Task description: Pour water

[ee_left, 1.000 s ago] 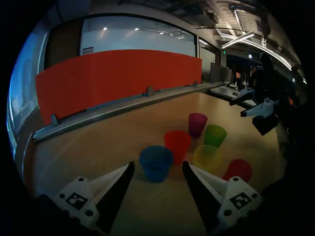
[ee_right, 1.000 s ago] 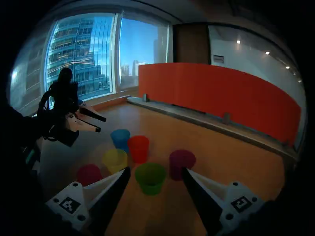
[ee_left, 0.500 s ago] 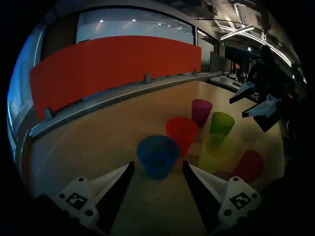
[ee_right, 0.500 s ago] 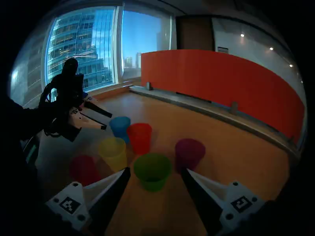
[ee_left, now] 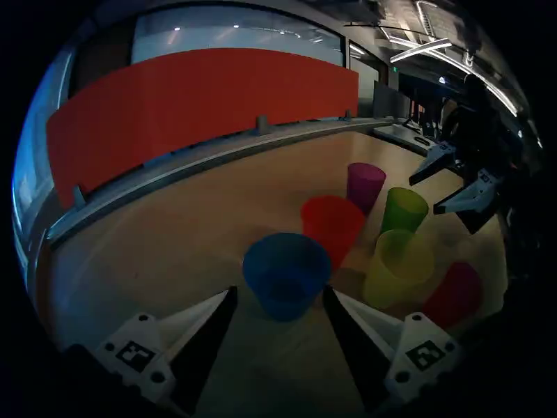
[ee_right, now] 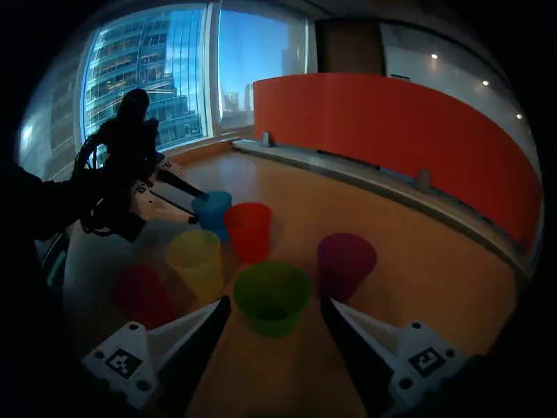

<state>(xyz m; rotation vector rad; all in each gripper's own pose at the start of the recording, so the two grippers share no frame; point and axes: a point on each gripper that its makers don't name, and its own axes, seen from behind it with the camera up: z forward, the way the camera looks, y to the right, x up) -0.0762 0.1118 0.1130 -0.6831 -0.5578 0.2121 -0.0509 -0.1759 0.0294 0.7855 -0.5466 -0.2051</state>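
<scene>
Six plastic cups are recorded on a wooden table (ee_left: 174, 237).

Left gripper view: the left gripper (ee_left: 279, 291) is seen with its two fingers spread wide and nothing clamped. The blue cup (ee_left: 286, 275) stands upright just ahead of the fingertips, its lower wall in the gap between them; contact cannot be told. Behind it the orange-red cup (ee_left: 333, 224) is noted, then the purple cup (ee_left: 365, 187) farther back. The green cup (ee_left: 403, 210), yellow cup (ee_left: 398, 268) and dark red cup (ee_left: 456, 295) are ranged to the right, all upright and close together. Whether any cup holds water cannot be told. The right gripper (ee_left: 423, 196) is seen farther off at the right edge, fingers apart, pointed toward the green cup. An orange partition (ee_left: 195, 97) runs along the far edge of the table.

Right gripper view: the right gripper is seen wide open and holding nothing. The green cup stands upright just ahead of the fingertips, centred on the gap, apparently untouched. The purple cup is just to its right, the yellow cup to its left, the orange-red cup behind, the dark red cup at far left in shadow. The left gripper, held by a hand (ee_right: 104, 202), is seen with its fingertips reaching the blue cup. Tall windows (ee_right: 139, 83) are noted behind.
</scene>
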